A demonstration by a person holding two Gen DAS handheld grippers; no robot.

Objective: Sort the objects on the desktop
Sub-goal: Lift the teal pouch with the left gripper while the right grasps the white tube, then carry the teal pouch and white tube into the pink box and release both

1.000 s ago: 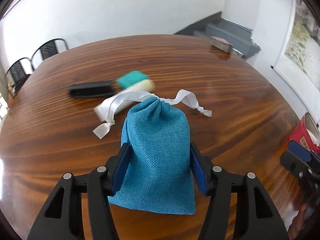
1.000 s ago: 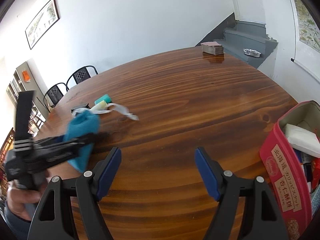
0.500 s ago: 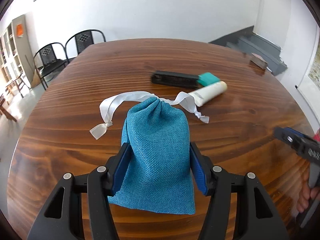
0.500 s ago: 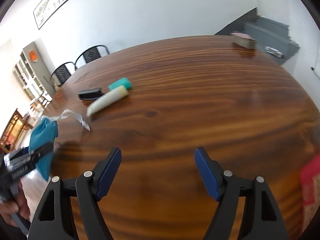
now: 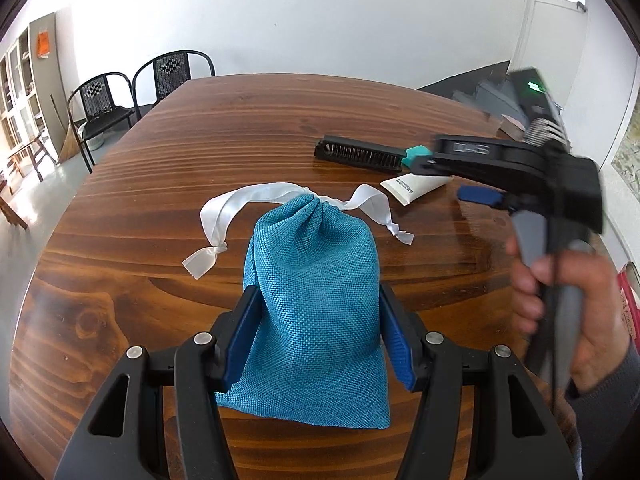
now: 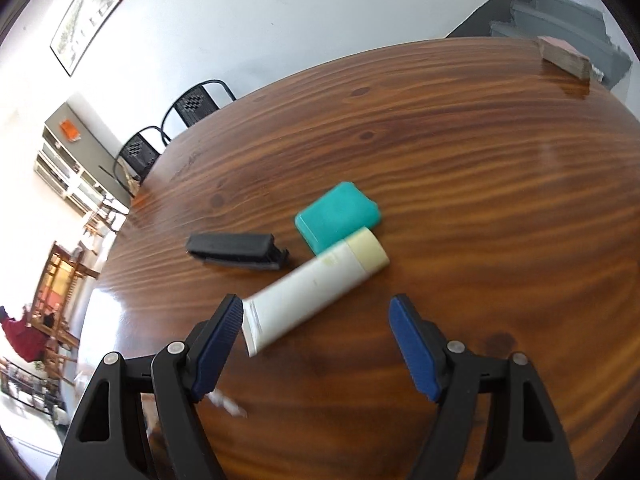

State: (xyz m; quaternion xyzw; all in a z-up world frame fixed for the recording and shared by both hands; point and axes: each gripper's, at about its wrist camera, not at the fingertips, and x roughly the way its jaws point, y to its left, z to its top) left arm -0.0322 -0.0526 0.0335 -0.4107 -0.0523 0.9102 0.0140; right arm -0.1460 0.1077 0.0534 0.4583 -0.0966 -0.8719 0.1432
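Note:
My left gripper [image 5: 318, 320] is shut on a blue fabric drawstring bag [image 5: 316, 296] with white ribbons, held above the wooden table [image 5: 240, 128]. My right gripper [image 6: 318, 312] is open and empty, hovering over the near end of a white tube [image 6: 316, 292] with a cream cap. A teal box [image 6: 338, 216] lies just behind the tube and a black comb [image 6: 236, 248] lies to its left. In the left wrist view the right gripper [image 5: 480, 196] reaches in from the right over the tube [image 5: 416, 186], beside the comb [image 5: 360, 154].
A stack of cards [image 6: 564, 56] sits at the table's far right edge. Two black chairs [image 5: 136, 92] stand at the far left end. A red box edge [image 5: 630, 300] shows at the right. Grey stairs [image 6: 568, 20] rise behind the table.
My right gripper has swung left and come close over the white tube. My left gripper has kept its hold on the bag and turned left.

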